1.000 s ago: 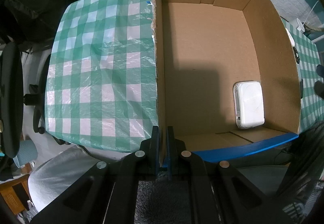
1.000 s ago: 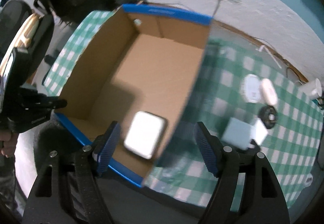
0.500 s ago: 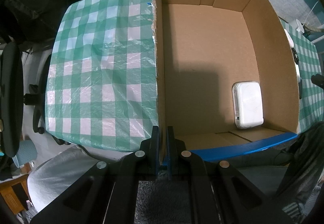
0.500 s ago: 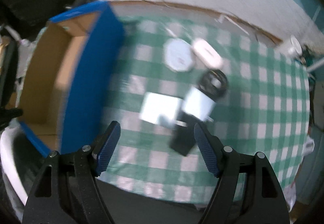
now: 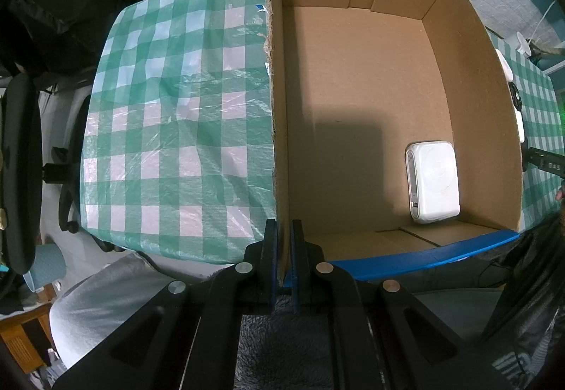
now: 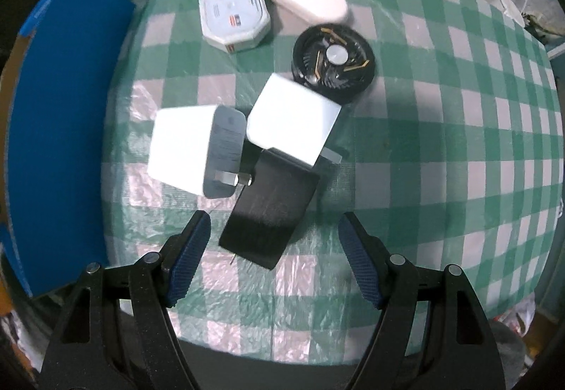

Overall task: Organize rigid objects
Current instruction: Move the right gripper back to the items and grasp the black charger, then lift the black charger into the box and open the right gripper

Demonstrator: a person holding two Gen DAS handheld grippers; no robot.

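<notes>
Left wrist view: the left gripper [image 5: 281, 249] pinches the left wall of the box [image 5: 279, 107], one finger outside and one inside, jaws pressed tight on the cardboard near its near corner. The box is open-topped, brown inside, with blue tape along its near and far rims, and it stands on a table [image 5: 176, 114] covered in a green-and-white checked cloth. A white power bank [image 5: 433, 181] lies flat on the box floor, close to the right wall and near the near end. Beyond the right wall, slivers of other items show on the cloth, too cut off to name. Right wrist view: the right gripper [image 6: 273, 259] points down over the cloth with its jaws spread wide and nothing between the pads. Just ahead of the fingers lies a black block [image 6: 270, 213], tilted. A white charger [image 6: 197, 150] with metal prongs lies just left of it, and a second white cube [image 6: 293, 118] rests partly on the block's far end. A black round fan [image 6: 333, 63] sits just behind that cube. Farther back, an octagonal white case [image 6: 235, 16] and an oval white case [image 6: 305, 0] lie side by side. The box's blue outer wall [image 6: 60, 129] fills the left edge.
</notes>
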